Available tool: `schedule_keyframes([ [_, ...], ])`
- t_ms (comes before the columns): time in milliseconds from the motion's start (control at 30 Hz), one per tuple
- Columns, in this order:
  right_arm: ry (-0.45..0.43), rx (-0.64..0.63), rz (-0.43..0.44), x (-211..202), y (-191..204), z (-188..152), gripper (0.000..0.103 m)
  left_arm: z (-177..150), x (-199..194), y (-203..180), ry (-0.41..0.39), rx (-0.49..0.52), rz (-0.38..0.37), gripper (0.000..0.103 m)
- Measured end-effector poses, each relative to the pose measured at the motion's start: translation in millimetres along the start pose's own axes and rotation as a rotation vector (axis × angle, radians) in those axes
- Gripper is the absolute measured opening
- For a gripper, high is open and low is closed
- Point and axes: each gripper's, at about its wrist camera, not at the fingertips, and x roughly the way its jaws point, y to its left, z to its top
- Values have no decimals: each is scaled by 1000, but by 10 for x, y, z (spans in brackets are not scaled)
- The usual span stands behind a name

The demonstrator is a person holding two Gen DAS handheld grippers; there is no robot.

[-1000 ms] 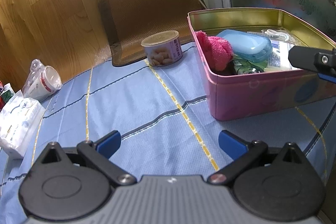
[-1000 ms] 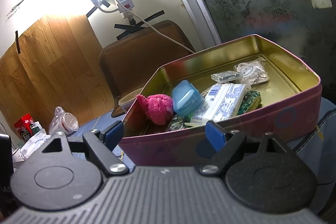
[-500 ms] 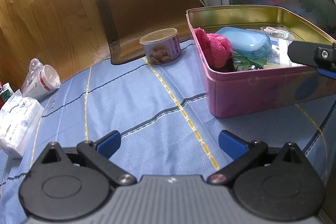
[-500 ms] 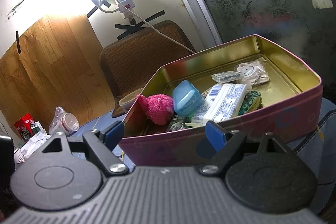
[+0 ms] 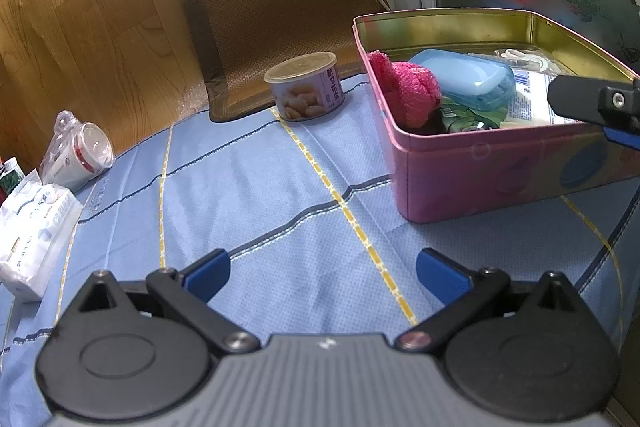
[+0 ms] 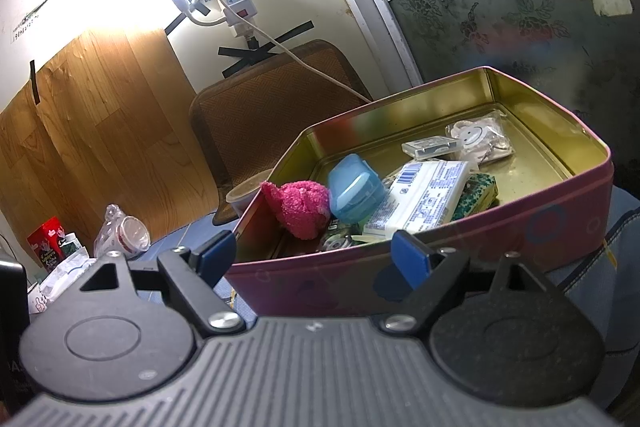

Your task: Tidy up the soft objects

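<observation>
Glossy gold-lined metal tin (image 6: 560,147), fuzzy pink cloth (image 6: 300,207), matt woven blue tablecloth (image 5: 260,207).
</observation>
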Motion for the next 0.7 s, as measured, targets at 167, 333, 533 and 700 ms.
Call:
schedule_keyframes([
  [167,0,-1,1,2,-1,-3,87,-11,3,-4,2,-2,-2,103],
  [333,2,0,1,5,1,-9,87,-13,8,5,3,-2,-4,103],
  [533,5,1,4,17,-27,-7,87,-12,8,3,4,-2,-4,103],
  [700,6,2,4,16,-25,-11,87,-21,12,1,5,-3,-5,103],
])
